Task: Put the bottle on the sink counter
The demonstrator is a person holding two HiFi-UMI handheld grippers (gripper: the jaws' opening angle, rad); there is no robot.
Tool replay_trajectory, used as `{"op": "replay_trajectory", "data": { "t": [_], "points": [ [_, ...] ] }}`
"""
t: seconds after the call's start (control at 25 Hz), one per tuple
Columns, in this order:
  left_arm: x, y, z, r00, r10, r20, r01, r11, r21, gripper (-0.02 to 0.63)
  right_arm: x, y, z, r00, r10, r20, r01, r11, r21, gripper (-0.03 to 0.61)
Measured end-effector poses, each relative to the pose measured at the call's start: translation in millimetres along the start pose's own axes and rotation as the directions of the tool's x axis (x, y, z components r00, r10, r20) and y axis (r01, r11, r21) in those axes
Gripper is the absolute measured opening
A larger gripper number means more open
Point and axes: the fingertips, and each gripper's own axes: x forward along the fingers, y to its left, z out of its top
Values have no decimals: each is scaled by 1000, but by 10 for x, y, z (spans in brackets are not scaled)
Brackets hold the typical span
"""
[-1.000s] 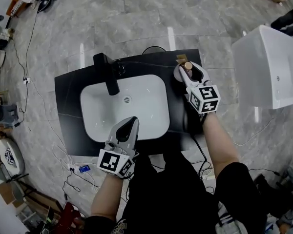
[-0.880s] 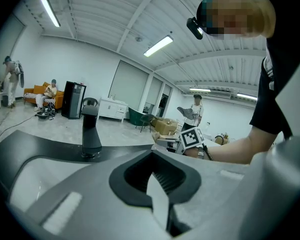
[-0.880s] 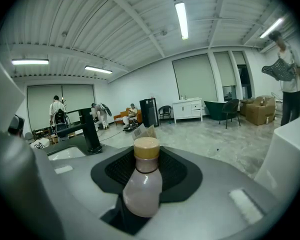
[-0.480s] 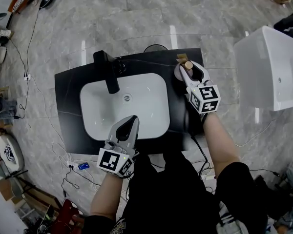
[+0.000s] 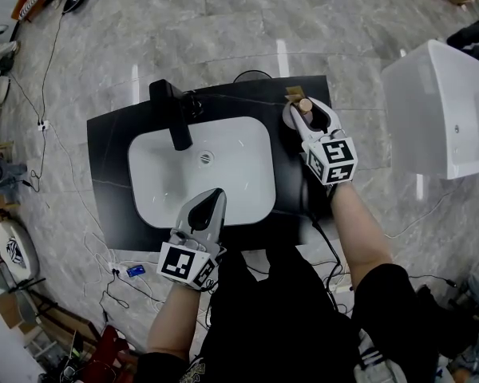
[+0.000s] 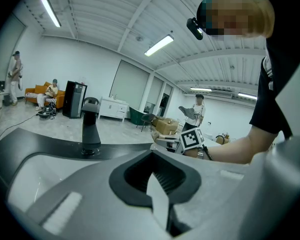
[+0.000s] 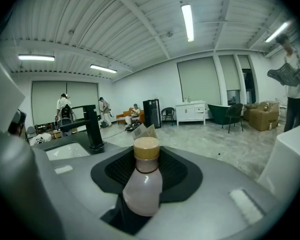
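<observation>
"Where was the bottle?"

"In my right gripper (image 5: 303, 116)! Its jaws had clamped on the body of the small, pale plastic bottle with a tan cap (image 7: 143, 184), cap up. It was above the far right corner of the black sink counter (image 5: 112, 166), at two o'clock from the white rectangular basin (image 5: 168, 190). I couldn't tell whether it touched down."

"And your left gripper?"

"My left gripper (image 5: 216, 195) was empty, jaws pressed together, at the basin's six o'clock rim. The black faucet (image 5: 172, 118) stood at eleven o'clock."
</observation>
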Motion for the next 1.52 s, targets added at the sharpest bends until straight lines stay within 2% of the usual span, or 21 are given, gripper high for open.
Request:
{"op": "replay_trajectory", "data": {
  "t": [0.6,0.8,0.92,1.16,1.32,1.48,1.52],
  "points": [
    [-72,-22,-73,1000,14,5,-14,1000,-11,0,14,61,-48,1000,12,-9,-13,999,-47,172],
    [-102,-51,-73,1000,16,6,-16,1000,-10,0,17,59,-33,1000,22,-7,-22,999,-35,176],
    [-133,-58,-81,1000,18,7,-18,1000,-11,0,-6,67,-51,1000,24,-10,-24,999,-22,225],
    [-238,-47,-144,1000,1,19,-1,1000,-7,0,-244,90,-94,1000,-10,-2,10,1000,-24,235],
    [-353,-15,-69,1000,-14,22,14,1000,-6,0,-523,145,-67,998,-59,7,59,998,-12,188],
    [-501,22,-79,996,-76,41,75,997,23,0,-842,271,80,990,-131,53,131,991,-3,30],
    [-557,24,-59,995,-87,42,86,996,32,0,-920,333,120,988,-143,64,143,990,5,28]
  ]
}}
